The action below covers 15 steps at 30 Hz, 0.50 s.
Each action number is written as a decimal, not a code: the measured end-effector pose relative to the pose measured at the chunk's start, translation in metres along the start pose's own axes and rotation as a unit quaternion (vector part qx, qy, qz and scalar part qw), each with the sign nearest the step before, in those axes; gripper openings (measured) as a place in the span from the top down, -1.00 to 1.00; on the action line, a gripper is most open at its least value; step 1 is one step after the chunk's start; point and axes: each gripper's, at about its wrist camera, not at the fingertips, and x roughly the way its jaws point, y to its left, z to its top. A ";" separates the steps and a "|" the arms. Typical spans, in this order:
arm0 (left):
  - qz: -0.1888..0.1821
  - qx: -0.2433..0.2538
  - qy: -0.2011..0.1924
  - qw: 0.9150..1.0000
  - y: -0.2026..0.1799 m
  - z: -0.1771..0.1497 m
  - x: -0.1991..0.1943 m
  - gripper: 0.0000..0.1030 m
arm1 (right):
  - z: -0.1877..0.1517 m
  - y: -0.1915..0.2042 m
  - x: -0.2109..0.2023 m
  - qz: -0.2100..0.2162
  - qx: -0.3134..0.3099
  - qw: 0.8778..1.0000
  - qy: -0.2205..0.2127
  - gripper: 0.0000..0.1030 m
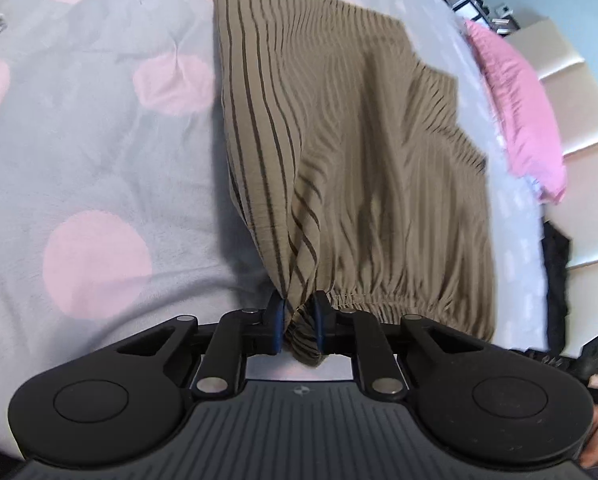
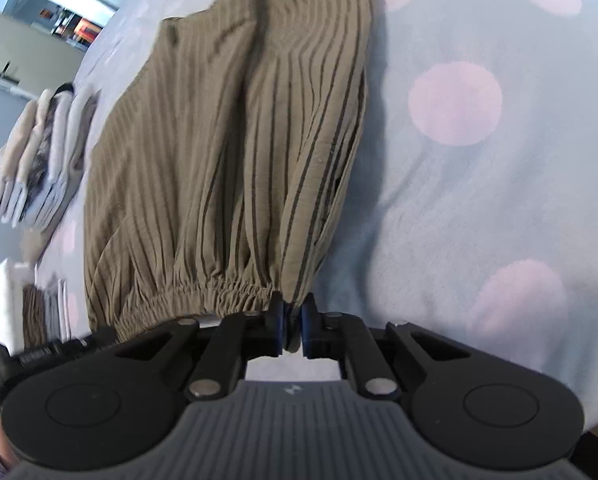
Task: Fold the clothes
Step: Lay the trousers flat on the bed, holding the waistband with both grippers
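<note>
Pinching the striped shorts (image 1: 339, 152) waistband, left claw (image 1: 299, 320) and right claw (image 2: 293, 320) hold level.

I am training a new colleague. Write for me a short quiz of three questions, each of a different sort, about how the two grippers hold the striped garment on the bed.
1. True or false: the left gripper is shut on the striped garment.
2. Multiple choice: where does the right gripper pinch the garment? A) at the far hem B) at one end of the gathered elastic band C) nowhere
3. Short answer: what pattern does the bed cover show?

Key: 1. true. 2. B. 3. Pink dots on pale grey.
</note>
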 end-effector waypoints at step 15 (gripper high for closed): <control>0.103 0.015 0.055 0.993 0.011 -0.053 -0.008 0.96 | -0.066 -0.005 -0.018 -0.107 -0.055 0.991 0.057 0.83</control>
